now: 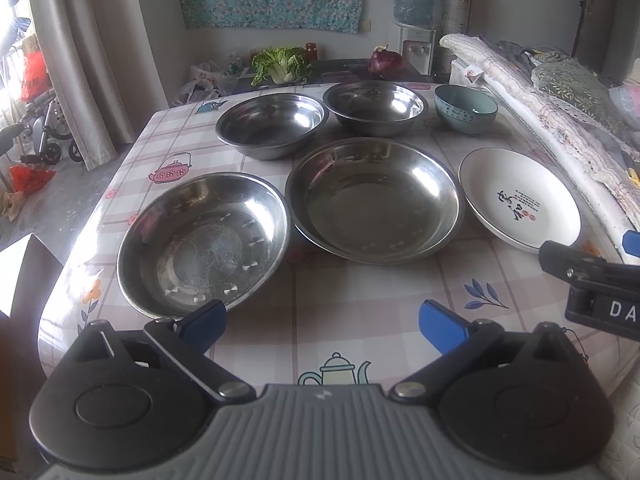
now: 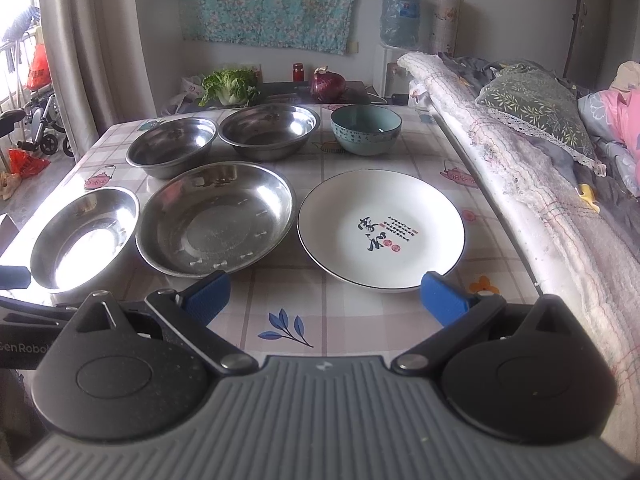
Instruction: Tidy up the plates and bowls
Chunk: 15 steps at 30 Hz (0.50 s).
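Note:
Two shallow steel plates (image 1: 204,240) (image 1: 374,198) lie at the front of the table, with a white plate with calligraphy (image 1: 520,198) to their right. Behind them stand two steel bowls (image 1: 272,124) (image 1: 374,108) and a teal ceramic bowl (image 1: 466,108). My left gripper (image 1: 322,322) is open and empty, just short of the near steel plate. My right gripper (image 2: 326,294) is open and empty, in front of the white plate (image 2: 380,228); its right fingertip (image 2: 442,296) is near the plate's rim. The right gripper also shows in the left wrist view (image 1: 592,284).
The table (image 1: 340,300) has a checked cloth with teapot prints. A bed with quilts (image 2: 540,184) runs along the right edge. Greens (image 2: 230,84), a red onion (image 2: 328,84) and a jar stand behind the table. A water dispenser (image 1: 414,20) stands at the back.

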Tool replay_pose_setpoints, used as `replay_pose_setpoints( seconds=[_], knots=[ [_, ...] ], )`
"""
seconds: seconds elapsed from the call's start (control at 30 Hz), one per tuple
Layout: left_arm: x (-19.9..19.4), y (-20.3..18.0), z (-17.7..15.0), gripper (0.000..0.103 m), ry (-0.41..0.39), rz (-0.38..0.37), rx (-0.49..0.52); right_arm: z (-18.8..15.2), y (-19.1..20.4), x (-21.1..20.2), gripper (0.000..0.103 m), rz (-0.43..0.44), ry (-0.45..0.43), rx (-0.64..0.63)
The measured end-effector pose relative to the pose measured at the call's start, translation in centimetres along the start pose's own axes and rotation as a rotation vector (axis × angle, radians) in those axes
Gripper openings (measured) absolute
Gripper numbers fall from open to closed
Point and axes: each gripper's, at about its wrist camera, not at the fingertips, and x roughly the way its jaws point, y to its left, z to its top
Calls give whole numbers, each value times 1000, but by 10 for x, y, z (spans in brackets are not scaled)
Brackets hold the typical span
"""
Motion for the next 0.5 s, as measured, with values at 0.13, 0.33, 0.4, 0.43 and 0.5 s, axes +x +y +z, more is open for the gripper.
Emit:
replay_pose_setpoints(
  seconds=[0.13, 0.33, 0.4, 0.43, 0.5],
  knots=[
    [0, -1, 0, 103, 0, 1, 0, 0, 0, 0, 102, -1, 1, 0],
    [1, -2, 0, 103, 2, 0, 0, 0, -1, 0, 102, -1, 5, 0],
    [2, -2, -1, 103, 5, -2, -1, 0, -1, 1, 102, -1, 8, -3],
    [2, -2, -1, 103, 5, -4, -2, -1, 0, 1, 102, -2, 10, -6],
    [2, -2, -1, 103, 5, -5, -3, -1, 1, 2, 102, -4, 14, -10]
  ],
)
